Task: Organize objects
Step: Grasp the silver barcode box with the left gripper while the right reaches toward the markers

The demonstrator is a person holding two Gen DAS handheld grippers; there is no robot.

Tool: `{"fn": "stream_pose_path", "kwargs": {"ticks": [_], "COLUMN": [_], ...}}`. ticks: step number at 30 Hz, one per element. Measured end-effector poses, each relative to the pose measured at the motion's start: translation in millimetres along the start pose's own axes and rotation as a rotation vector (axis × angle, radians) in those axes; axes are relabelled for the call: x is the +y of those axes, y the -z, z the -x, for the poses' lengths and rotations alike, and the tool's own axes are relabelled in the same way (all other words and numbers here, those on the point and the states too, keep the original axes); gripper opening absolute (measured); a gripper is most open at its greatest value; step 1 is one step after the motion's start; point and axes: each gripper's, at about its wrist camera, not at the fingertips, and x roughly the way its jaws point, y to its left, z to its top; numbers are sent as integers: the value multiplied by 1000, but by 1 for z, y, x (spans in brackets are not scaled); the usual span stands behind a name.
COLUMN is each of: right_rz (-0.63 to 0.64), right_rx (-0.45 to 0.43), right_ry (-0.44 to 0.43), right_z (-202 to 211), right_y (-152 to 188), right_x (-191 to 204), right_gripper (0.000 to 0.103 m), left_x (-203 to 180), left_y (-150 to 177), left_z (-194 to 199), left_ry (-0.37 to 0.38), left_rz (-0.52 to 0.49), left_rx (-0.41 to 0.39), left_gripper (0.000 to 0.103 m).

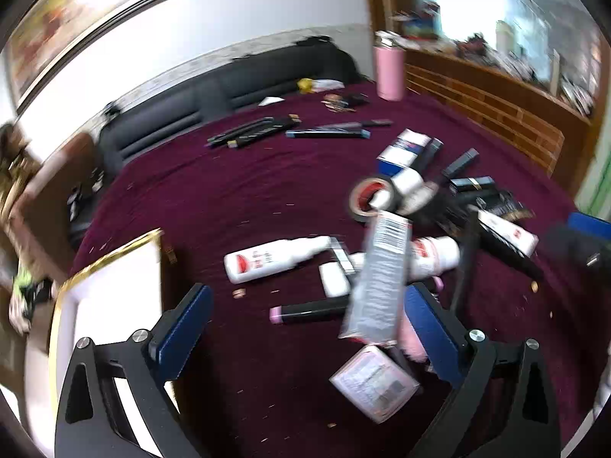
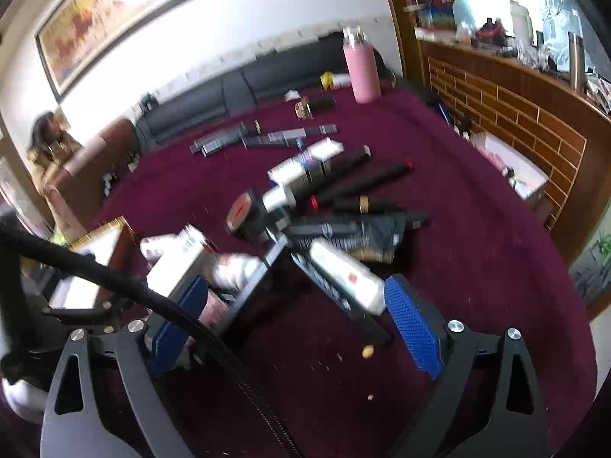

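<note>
Cosmetics lie piled on a maroon cloth [image 1: 248, 191]. My left gripper [image 1: 309, 324] is open above them, its blue pads wide apart. A blurred silver packet [image 1: 378, 278] stands tilted between the fingers, near the right pad, and neither pad presses on it. Below it lie a black stick with a pink cap [image 1: 305, 311], a white bottle with a red label [image 1: 275, 257] and a small pale box [image 1: 376, 381]. My right gripper [image 2: 298, 326] is open too. A white box with a red mark [image 2: 347, 274] lies on a long black box just ahead of its fingers.
A red tape roll [image 1: 366, 198], dark tubes [image 2: 362, 179] and boxes crowd the pile's far side. A row of black pens [image 1: 252, 131] and a pink flask [image 1: 389, 66] lie further back. A gold-rimmed white box [image 1: 114, 286] sits left. A black cable [image 2: 160, 301] crosses the right view. A person [image 2: 49, 145] sits at the far left.
</note>
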Motion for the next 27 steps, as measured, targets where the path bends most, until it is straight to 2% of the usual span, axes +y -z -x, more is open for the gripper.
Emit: {"fn": "stream_pose_path", "kwargs": {"ticks": [4,8,13,14,15,16,17,18,25,27], "right_rz": [-7,-31,-45,-48,-53,-58,-63,-66,-79,-84], "right_rx": [25,32,52,58,64,68,72,74,78,84], "right_ry": [8,7,-11,-12,-12,-16,-20,-22,-25,-28], "right_z": [-3,-1,-9,-10,-12,-13,-14,-15,-15,-17], "right_y": [16,18,19,19,19,19,20,20,20,21], "right_x": [-4,-14,-19,-20,-20,-21,-22,-23,-26,-27], "right_gripper": [95,95,95,95,95,95,95,95,95,95], "left_x": [-19,-25,-35,-36,-38,-40,-40,-40,-44,-46], "left_y": [-7,-12,-12,-11,-10,-10,-9,-8,-7,-8], "left_z": [-11,-19,-30,-31,-32,-35,-37,-41,-44,-45], "left_ry": [4,23,-16,-28,-38,-43,-42,-28,-14,-3], "left_rz": [-85,-103,-134,-138,-143,-149,-147,-133,-119,-119], "left_rx": [16,35,71,75,81,99,116,145,160,164], "left_gripper": [94,94,94,90,75,63,44,36,36,27]}}
